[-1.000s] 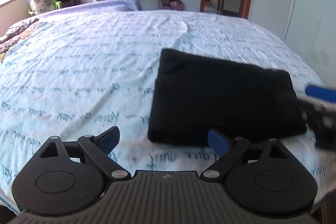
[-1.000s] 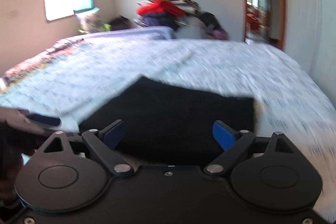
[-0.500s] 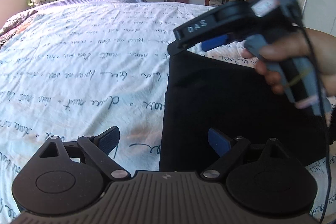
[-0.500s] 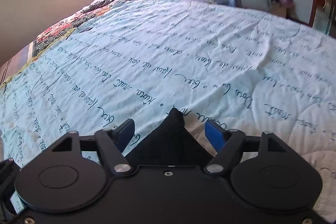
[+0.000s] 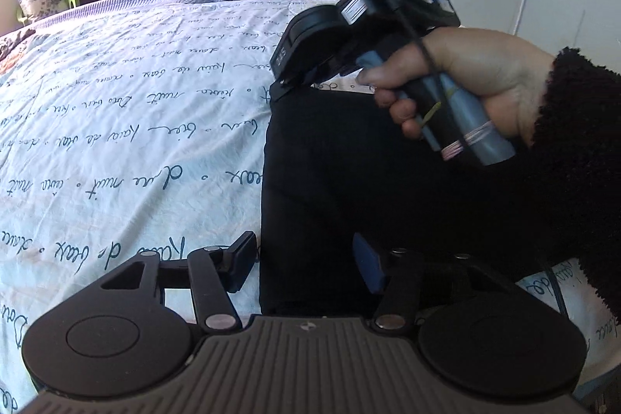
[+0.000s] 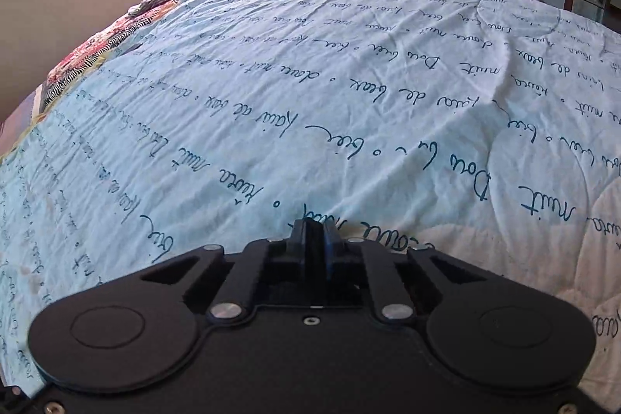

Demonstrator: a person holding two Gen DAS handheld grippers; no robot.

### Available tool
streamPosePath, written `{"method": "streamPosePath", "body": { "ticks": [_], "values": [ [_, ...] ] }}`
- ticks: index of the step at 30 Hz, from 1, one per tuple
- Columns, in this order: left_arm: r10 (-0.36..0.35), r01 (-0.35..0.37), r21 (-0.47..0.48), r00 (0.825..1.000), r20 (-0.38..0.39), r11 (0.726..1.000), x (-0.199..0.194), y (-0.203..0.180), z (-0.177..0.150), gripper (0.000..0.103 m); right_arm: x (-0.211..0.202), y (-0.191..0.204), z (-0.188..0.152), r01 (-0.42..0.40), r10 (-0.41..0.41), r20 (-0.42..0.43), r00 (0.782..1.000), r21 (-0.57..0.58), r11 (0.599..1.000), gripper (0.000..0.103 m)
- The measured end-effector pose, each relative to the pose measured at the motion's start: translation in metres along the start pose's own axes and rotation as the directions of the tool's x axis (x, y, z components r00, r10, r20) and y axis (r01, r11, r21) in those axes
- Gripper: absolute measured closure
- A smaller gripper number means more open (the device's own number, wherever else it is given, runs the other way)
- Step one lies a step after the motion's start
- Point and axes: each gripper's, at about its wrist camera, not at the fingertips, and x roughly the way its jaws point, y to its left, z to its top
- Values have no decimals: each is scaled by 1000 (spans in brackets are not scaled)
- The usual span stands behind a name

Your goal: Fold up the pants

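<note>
My right claw [image 6: 315,239] is closing, pinching the far corner of the black pants [image 5: 349,181]; my left claw [image 5: 306,264] is closing, pads astride their near edge on the bed [image 5: 136,127].

left claw [image 5: 306,268]: closing | right claw [image 6: 315,239]: closing, nearly shut

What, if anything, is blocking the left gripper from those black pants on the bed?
Nothing visible does. The near corner of the black pants already lies between the closing jaws of the left gripper. The right hand is off at the far corner.
</note>
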Motion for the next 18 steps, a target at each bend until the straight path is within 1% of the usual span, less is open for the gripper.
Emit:
{"method": "streamPosePath", "body": {
  "ticks": [1,2,3,5,6,7,9,10,12,14,15,16,17,18],
  "values": [
    [-6,6,-4,1000,-3,1000,-2,2,1,40,-1,0,-1,13,-13,12,1000,8,1000,86],
    [-2,2,-12,1000,-6,1000,-4,4,3,34,-6,1,-1,28,-29,28,999,18,999,76],
    [7,-7,-22,1000,-2,1000,-6,7,4,28,-17,1,-1,37,-38,59,997,26,999,75],
    [27,-27,-43,1000,13,999,-11,15,5,25,-46,5,-4,33,-36,130,991,29,999,75],
    [31,-31,-55,999,15,998,-12,18,7,25,-57,8,-6,22,-24,147,989,17,1000,75],
    [32,-31,-70,999,11,997,-12,21,9,25,-64,12,-7,1,0,142,990,-7,1000,75],
    [29,-28,-105,1000,4,994,-11,25,13,26,-62,21,-9,-46,51,89,995,-55,997,75],
    [27,-26,-119,1000,6,993,-12,26,15,26,-54,26,-10,-58,62,58,996,-72,996,75],
    [27,-27,-107,1000,2,994,-12,21,16,27,-31,30,-11,-51,52,4,999,-82,995,75],
    [39,-39,-59,999,-6,997,-15,13,15,27,-6,25,-11,-21,20,-33,999,-40,999,76],
    [42,-42,-43,999,6,998,-19,11,15,27,-5,22,-11,-17,16,-22,1000,-12,1000,76],
    [41,-40,-33,999,24,999,-24,9,15,26,-12,20,-10,-29,29,2,1000,21,999,76],
    [38,-37,-30,998,42,999,-28,8,16,25,-27,21,-12,-45,43,41,998,37,998,75],
    [33,-31,-33,998,57,999,-31,8,18,25,-43,22,-15,-48,45,82,996,30,998,71]
  ]
}}
